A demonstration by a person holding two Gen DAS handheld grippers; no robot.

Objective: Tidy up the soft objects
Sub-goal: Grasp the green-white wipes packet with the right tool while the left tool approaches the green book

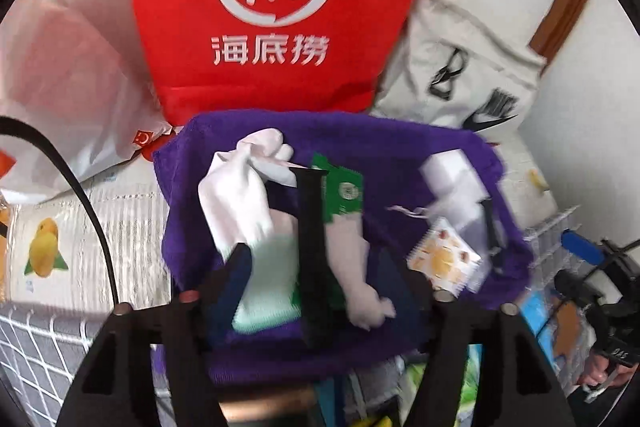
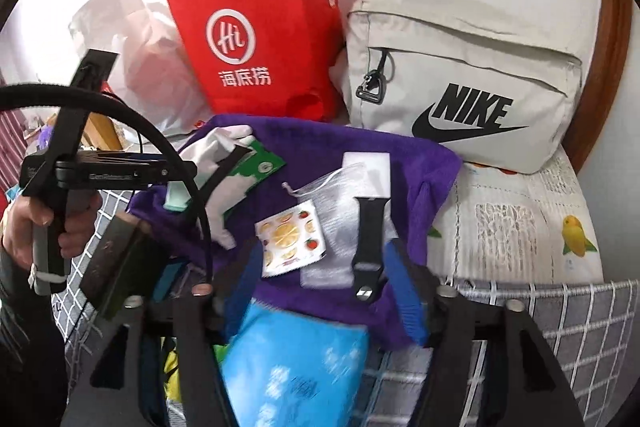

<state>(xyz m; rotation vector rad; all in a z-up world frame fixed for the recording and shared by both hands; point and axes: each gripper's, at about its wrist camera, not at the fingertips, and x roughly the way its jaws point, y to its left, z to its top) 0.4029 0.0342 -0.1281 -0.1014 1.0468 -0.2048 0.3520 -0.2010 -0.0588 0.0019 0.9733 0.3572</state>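
Observation:
A purple towel (image 1: 400, 147) lies spread out and carries small soft items: a white glove (image 1: 240, 195), a second white glove (image 1: 360, 291), a mint-green sponge (image 1: 268, 291), a black strap (image 1: 310, 227), a green packet (image 1: 344, 187), a fruit-print sachet (image 1: 444, 259) and a white mesh pouch (image 1: 456, 183). My left gripper (image 1: 314, 275) is open over the gloves and strap. In the right wrist view the towel (image 2: 420, 163), sachet (image 2: 290, 237), a black watch strap (image 2: 368, 243) and mesh pouch (image 2: 344, 211) lie ahead. My right gripper (image 2: 324, 263) is open around the sachet and strap.
A red Haidilao paper bag (image 2: 264, 39), a beige Nike bag (image 2: 468, 79) and a clear plastic bag (image 2: 148, 63) stand behind the towel. A fruit-print cloth (image 2: 520, 223) and grey grid fabric (image 2: 560, 315) lie right. A light-blue packet (image 2: 296, 359) sits below.

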